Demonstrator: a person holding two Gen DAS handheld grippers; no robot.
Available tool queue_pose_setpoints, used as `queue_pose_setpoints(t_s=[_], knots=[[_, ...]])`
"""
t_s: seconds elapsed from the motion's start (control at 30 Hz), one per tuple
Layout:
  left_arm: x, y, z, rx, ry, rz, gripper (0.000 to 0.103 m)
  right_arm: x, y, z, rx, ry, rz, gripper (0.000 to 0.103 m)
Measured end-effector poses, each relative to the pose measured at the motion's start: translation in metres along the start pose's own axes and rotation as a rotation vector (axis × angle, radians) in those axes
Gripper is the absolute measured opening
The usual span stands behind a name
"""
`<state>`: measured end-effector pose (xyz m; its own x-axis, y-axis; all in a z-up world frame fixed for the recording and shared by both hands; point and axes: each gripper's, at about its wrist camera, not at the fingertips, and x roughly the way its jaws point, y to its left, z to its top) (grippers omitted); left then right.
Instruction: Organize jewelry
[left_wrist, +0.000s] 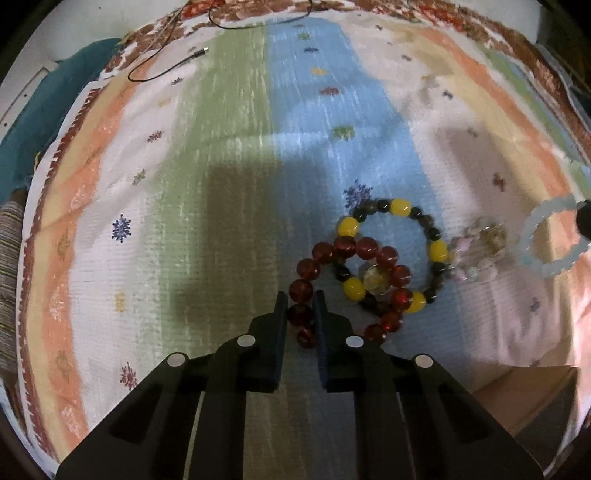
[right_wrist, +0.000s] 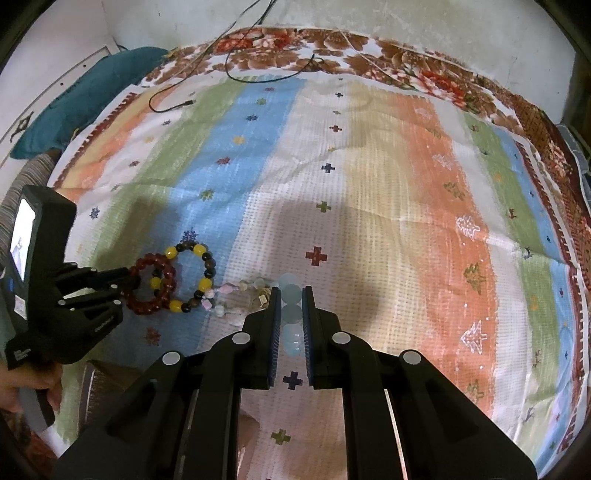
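Red glossy round-bead bracelet (left_wrist: 354, 284) lies partly over the yellow-and-dark bead bracelet (left_wrist: 397, 254) on the striped woven cloth (left_wrist: 221, 184); left gripper (left_wrist: 300, 314) is pinched on its near-side beads. Beads look hard, slippery, light, on a limp string, so grip across one bead. Right of the yellow-and-dark one, right gripper (right_wrist: 291, 314) is clamped on the pale blue translucent bead bracelet (right_wrist: 290, 317).

Four beaded bracelets (left_wrist: 391, 254), two tongs (left_wrist: 300, 306)

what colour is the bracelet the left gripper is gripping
Dark red beads, clearest in the left wrist view.
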<state>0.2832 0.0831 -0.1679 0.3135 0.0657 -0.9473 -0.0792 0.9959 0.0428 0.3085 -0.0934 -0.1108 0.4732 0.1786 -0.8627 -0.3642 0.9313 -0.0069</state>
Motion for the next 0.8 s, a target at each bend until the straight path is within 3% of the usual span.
queue_pose_setpoints(t_s=[0.37, 0.8], knots=[[-0.065, -0.007, 0.001, -0.014, -0.109, -0.117, 0.013, -0.029, 0.020, -0.008, -0.014, -0.038, 0.029, 0.012], [-0.099, -0.022, -0.003, 0.008, -0.171, -0.148, 0.013, -0.065, 0.015, -0.021, 0.029, -0.093, 0.067, 0.012]])
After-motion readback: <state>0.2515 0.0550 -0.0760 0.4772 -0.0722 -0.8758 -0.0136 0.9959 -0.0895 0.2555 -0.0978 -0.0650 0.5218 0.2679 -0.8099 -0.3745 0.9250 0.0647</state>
